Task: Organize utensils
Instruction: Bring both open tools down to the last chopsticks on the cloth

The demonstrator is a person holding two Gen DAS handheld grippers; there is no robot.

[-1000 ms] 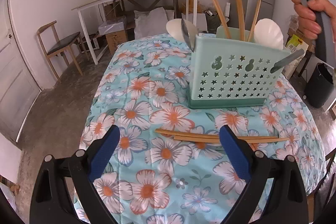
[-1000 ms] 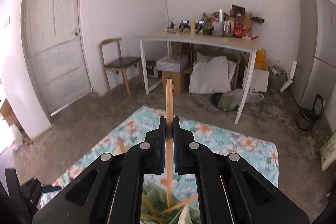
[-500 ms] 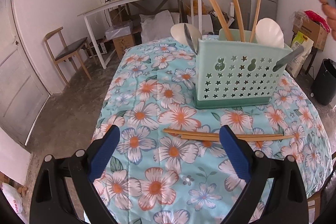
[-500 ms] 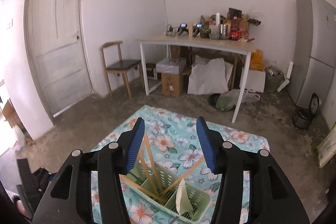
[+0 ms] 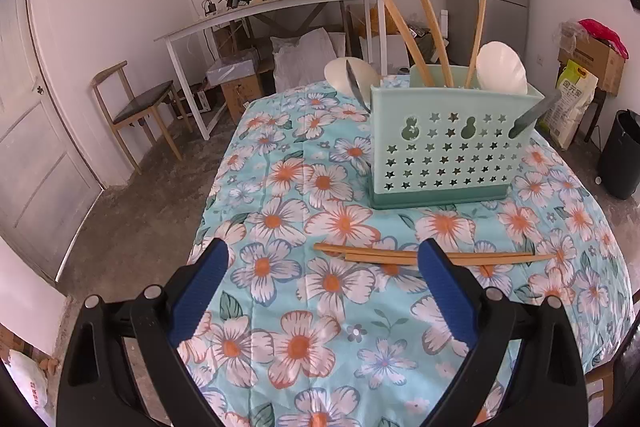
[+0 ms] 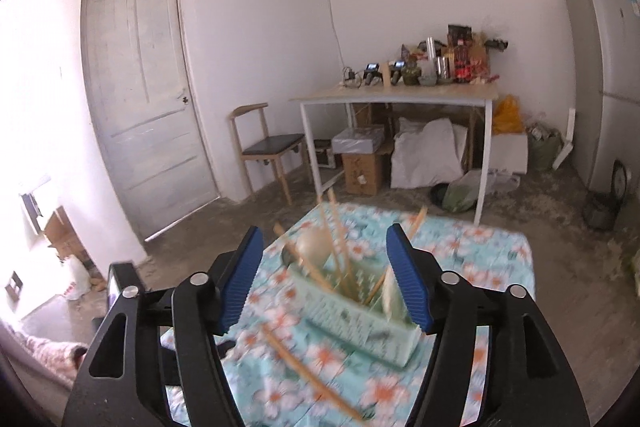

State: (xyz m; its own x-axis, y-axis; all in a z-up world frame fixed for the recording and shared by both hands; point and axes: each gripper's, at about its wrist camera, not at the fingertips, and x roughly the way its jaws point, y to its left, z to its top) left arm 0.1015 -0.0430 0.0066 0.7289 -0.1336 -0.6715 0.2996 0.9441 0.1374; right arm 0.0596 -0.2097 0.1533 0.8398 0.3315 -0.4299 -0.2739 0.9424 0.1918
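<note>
While the left gripper (image 5: 322, 263) hung spread and empty above the loose chopsticks (image 5: 432, 255), the right gripper (image 6: 326, 277) — jaws just opening, nothing between them — faced the green caddy (image 6: 360, 315).

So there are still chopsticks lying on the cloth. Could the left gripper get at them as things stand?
Probably yes. The left gripper is open with nothing between its jaws, and the chopsticks lie flat on the tablecloth just ahead of its fingertips. The holder stands beyond them, out of the way.
</note>
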